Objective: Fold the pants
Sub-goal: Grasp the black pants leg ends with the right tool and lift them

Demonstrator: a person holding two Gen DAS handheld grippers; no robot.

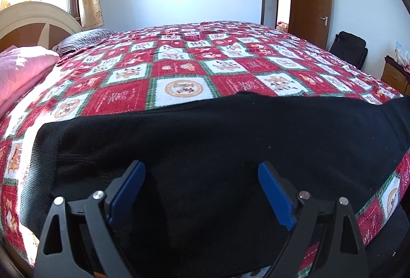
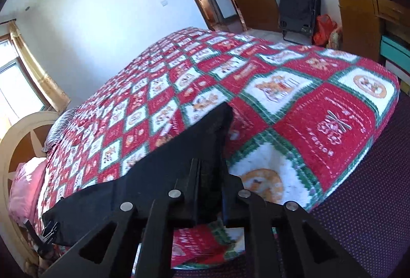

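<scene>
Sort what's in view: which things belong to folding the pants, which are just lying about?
Job: black knit pants; open left gripper; right gripper shut on pants; red-and-white patchwork bedspread.

Lying about: pink pillow; black suitcase; wooden dresser.

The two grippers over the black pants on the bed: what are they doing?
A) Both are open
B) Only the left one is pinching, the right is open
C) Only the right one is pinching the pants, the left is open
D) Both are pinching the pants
C: the right gripper is closed on the black pants, while the left gripper has its blue pads spread wide above the fabric.
</scene>
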